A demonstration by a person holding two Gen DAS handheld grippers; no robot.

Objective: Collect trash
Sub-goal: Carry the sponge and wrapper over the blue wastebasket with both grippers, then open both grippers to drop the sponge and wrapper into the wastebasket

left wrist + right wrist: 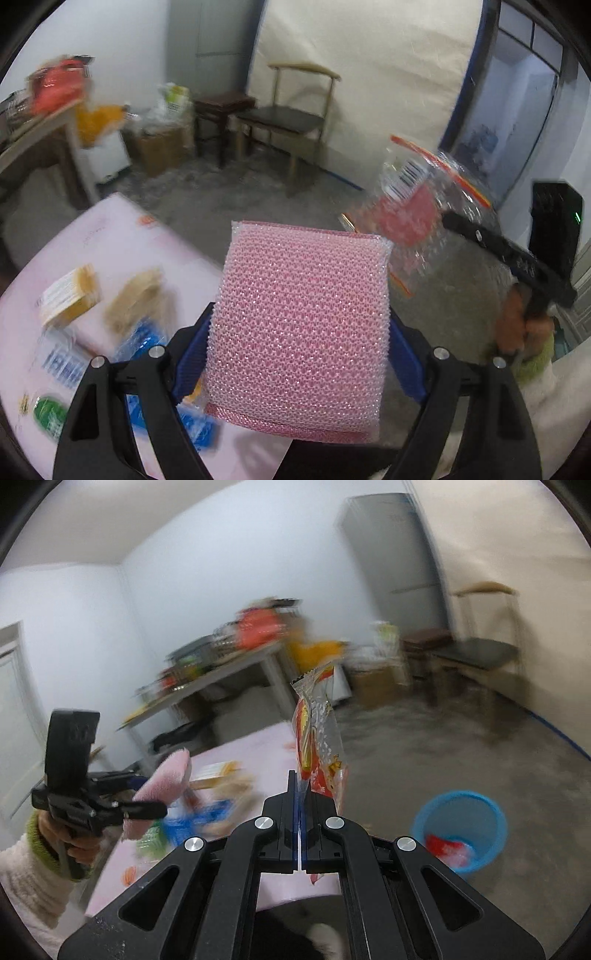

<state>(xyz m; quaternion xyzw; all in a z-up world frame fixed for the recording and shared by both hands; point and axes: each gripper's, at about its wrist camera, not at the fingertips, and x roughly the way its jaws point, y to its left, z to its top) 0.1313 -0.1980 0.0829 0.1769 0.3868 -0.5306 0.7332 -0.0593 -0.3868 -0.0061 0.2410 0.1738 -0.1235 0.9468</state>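
A pink mesh scrubbing sponge [306,280] fills the middle of the left wrist view, and my left gripper [300,332] is shut on it, its blue pads [194,354] pressing both sides. To its right, my right gripper [448,221] carries a clear crinkled wrapper [417,206] with a red strip and a barcode. In the right wrist view the right gripper [300,786] is shut on that wrapper [317,731], which stands up from the jaws. At the left there, a hand holds the left gripper [147,792] with the sponge [166,775]. A blue bin [495,834] stands on the floor, red trash inside.
The pink table [122,236] carries a yellow box [70,295], blue wrappers [144,339] and a green packet [48,413]. Behind are a chair [291,118], a dark stool [221,103], a cardboard box [159,147] and a cluttered side table [221,672]. The floor is bare concrete.
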